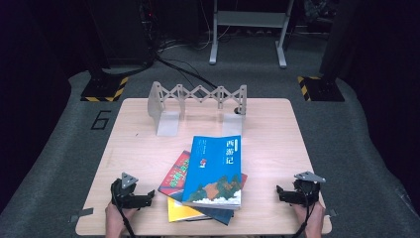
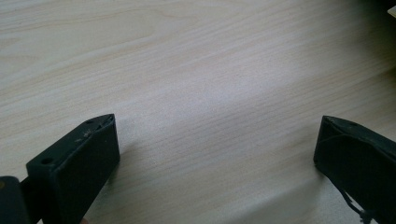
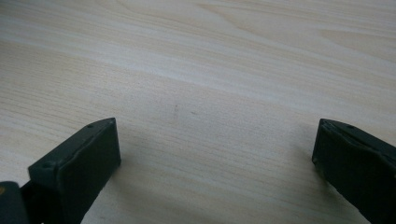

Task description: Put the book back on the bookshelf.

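Overhead, the high view took in the stack of books (image 1: 210, 181) mid-table, lying between the left gripper (image 1: 148, 197) and right gripper (image 1: 280, 192); each gripper view had bare table (image 2: 196, 70) beneath jaws spread wide, holding nothing, both well apart from the books

yellow book (image 1: 181, 212) mostly hidden under blue book (image 1: 216, 171), red book (image 1: 177, 174) partly covered
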Action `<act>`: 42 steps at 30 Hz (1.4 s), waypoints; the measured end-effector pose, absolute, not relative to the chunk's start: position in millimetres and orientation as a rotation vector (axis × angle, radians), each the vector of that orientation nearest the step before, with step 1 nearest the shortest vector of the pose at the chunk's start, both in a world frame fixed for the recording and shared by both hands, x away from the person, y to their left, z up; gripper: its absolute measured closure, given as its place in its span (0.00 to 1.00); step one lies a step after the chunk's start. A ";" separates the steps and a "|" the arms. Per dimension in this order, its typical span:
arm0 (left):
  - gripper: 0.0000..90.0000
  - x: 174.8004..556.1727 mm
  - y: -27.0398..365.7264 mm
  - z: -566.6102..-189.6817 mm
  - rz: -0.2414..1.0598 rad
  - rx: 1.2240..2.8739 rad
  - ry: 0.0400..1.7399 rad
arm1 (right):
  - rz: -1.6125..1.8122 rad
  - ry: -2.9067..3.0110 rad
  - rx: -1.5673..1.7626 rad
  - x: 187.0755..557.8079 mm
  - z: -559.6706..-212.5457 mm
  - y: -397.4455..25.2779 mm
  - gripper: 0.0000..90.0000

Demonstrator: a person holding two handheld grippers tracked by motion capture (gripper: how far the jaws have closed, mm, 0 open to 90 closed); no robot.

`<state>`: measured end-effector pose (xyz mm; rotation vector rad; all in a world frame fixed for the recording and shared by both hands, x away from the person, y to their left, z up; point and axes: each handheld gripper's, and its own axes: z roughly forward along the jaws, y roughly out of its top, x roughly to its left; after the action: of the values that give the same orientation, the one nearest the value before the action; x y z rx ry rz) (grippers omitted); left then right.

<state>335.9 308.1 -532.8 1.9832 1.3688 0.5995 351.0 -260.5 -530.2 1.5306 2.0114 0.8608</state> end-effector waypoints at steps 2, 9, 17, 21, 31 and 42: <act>0.00 335.9 308.1 -532.8 0.599 1.983 1.369 | 0.860 2.012 1.535 350.9 -530.0 -260.1 0.00; 0.00 336.1 308.0 -532.8 0.601 1.978 1.376 | 0.863 2.012 1.525 351.8 -530.3 -260.0 0.00; 0.00 336.5 307.9 -533.0 0.605 1.972 1.378 | 0.864 2.014 1.522 351.7 -530.2 -260.1 0.00; 0.00 336.6 307.9 -532.9 0.605 1.973 1.379 | 0.863 2.016 1.522 352.2 -530.0 -260.2 0.01; 0.03 338.4 311.5 -529.2 0.587 1.952 1.398 | 0.873 2.034 1.548 352.7 -527.3 -260.6 0.02; 0.00 353.3 307.4 -508.5 0.563 1.954 1.425 | 0.973 2.077 1.525 349.3 -507.6 -246.1 0.02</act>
<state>353.3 307.4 -508.5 1.9536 1.4245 0.5627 349.3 -246.1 -507.6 1.5254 2.0772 0.9733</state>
